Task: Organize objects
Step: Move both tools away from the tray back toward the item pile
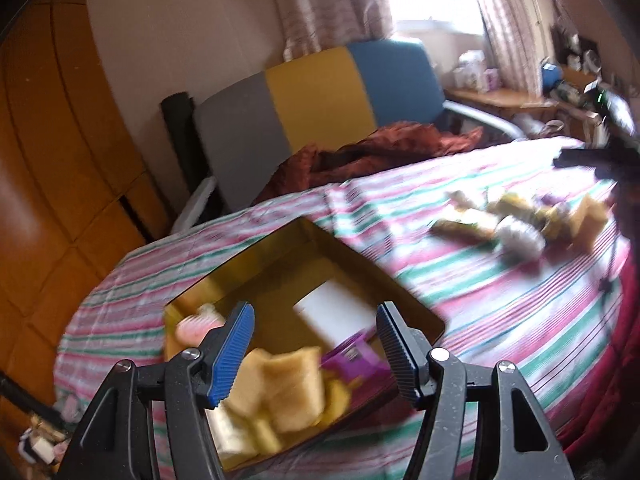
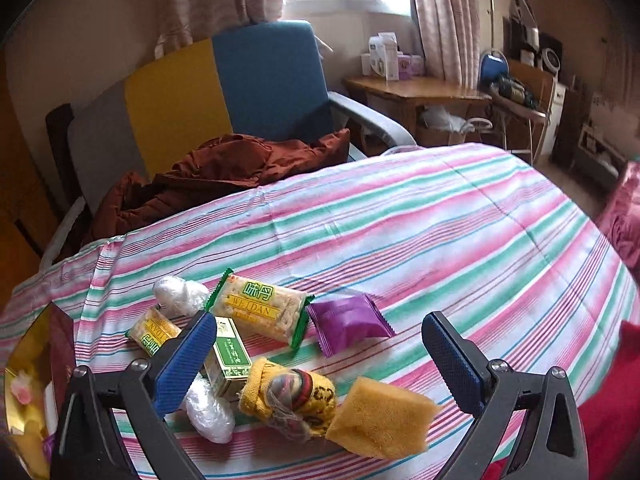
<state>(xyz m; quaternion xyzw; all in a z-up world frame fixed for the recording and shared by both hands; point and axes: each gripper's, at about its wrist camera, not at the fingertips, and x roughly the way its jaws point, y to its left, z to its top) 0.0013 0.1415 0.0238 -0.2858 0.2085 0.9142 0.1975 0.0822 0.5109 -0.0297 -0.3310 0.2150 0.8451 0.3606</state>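
My left gripper (image 1: pixel 316 352) is open and empty above a gold box (image 1: pixel 304 236) on the striped bedspread. In the box lie yellow sponges (image 1: pixel 280 392), a purple packet (image 1: pixel 352 360), a white item (image 1: pixel 332 312) and a pink item (image 1: pixel 196 326). My right gripper (image 2: pixel 320 356) is open and empty over a pile of loose items: a yellow sponge (image 2: pixel 380 416), a yellow knitted sock (image 2: pixel 292 400), a green box (image 2: pixel 228 360), a Weidan cracker packet (image 2: pixel 260 310), a smaller cracker packet (image 2: pixel 154 330), a purple packet (image 2: pixel 348 322) and two clear plastic bundles (image 2: pixel 180 294). The box's edge shows at left (image 2: pixel 28 360).
The striped bedspread (image 2: pixel 440 232) covers the work surface. Behind it stands a grey, yellow and blue chair (image 2: pixel 240 80) with a rust-brown jacket (image 2: pixel 208 176). A wooden desk (image 2: pixel 416 88) stands by the window. A red blanket (image 2: pixel 608 400) lies at right. A wooden wardrobe (image 1: pixel 48 160) stands at left.
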